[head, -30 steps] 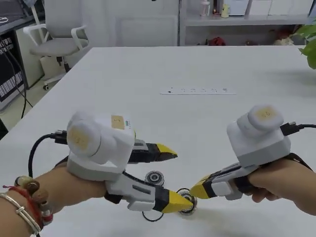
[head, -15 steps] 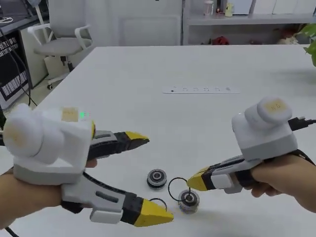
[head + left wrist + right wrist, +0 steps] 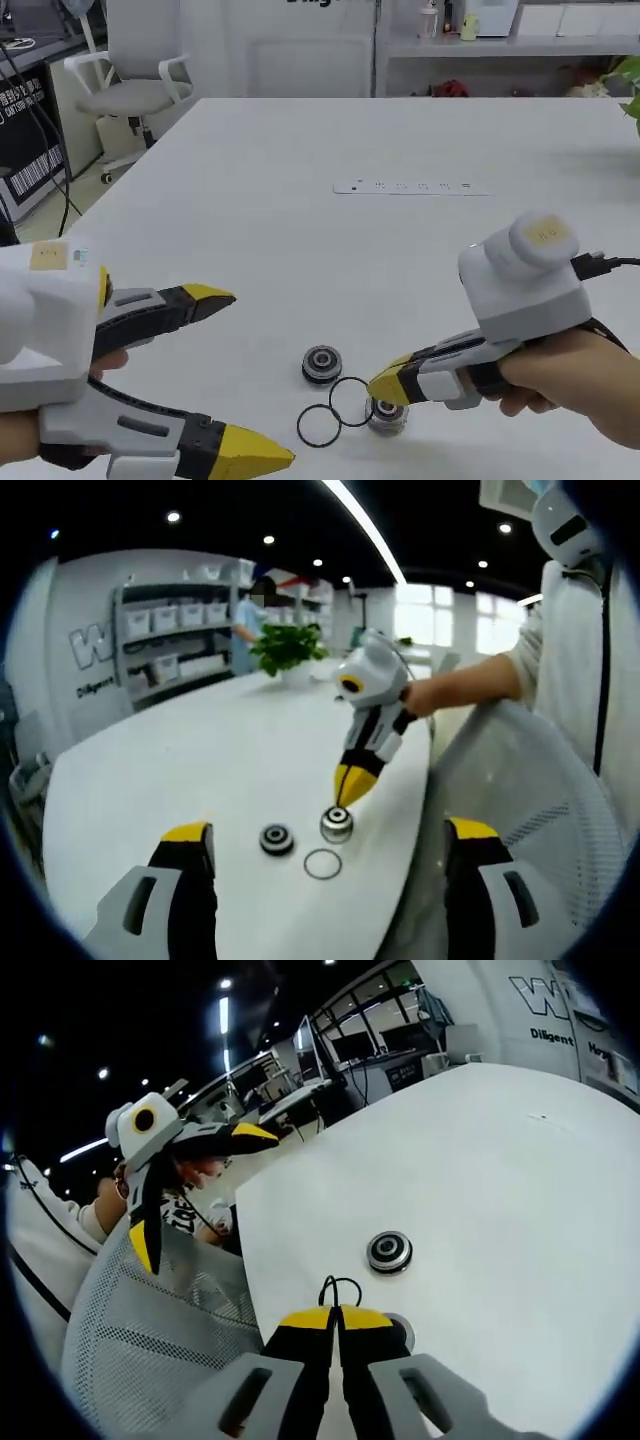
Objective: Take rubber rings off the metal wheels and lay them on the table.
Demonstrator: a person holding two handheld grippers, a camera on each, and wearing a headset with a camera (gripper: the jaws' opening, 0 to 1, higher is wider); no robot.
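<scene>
Evidently mid-removal: right gripper [image 3: 380, 386] at lower right of the head view, jaws closed tight on a pinched rubber ring [image 3: 332, 400], tip low over a bare metal wheel [image 3: 388, 416] at lower centre, likely kept close so as to draw the band clear of that wheel before laying it down. Left gripper [image 3: 255, 377] at lower left, jaws spread wide and holding nothing, set apart from the work, probably to leave room. Loose rubber ring [image 3: 298, 428] flat on the table [image 3: 300, 200], just beside the pinched one, judged already dealt with. Black-rimmed wheel [image 3: 322, 363] slightly above, seemingly with its band on and yet to be stripped. From the right gripper view, confirmation of the grip: black loop poking out between closed yellow tips. From the left gripper view, a side-on look at both wheels, the flat ring, and the right gripper's tip touching or just above the bare wheel; cannot tell which.
</scene>
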